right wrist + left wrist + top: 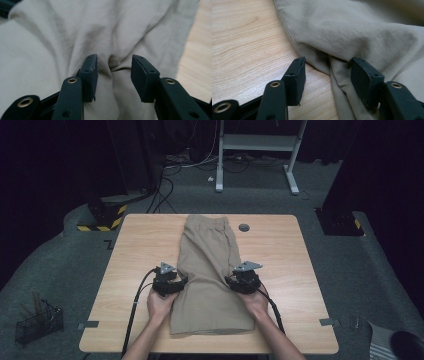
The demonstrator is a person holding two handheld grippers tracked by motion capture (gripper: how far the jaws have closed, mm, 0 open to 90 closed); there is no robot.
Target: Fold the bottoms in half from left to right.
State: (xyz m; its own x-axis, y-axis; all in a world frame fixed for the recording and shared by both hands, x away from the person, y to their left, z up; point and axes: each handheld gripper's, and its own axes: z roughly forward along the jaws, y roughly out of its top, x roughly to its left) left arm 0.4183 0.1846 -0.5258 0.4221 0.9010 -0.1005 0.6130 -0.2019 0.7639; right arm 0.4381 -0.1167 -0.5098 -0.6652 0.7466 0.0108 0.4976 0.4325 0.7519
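A pair of khaki shorts [210,270] lies folded lengthwise down the middle of the wooden table [135,250]. My left gripper [174,285] rests at the cloth's left edge, its jaws open around a raised fold of khaki cloth [332,62], one jaw over bare wood and the other on the fabric. My right gripper [239,284] sits at the right edge of the shorts, jaws open, with a pinched ridge of cloth [115,65] standing loose between the pads. Neither pair of pads presses on the fabric.
A grey round cap [244,227] sits in the tabletop beyond the shorts. A wire basket [37,322] stands on the floor at the left, cables and a white desk frame [260,150] lie behind the table. Bare wood flanks the shorts on both sides.
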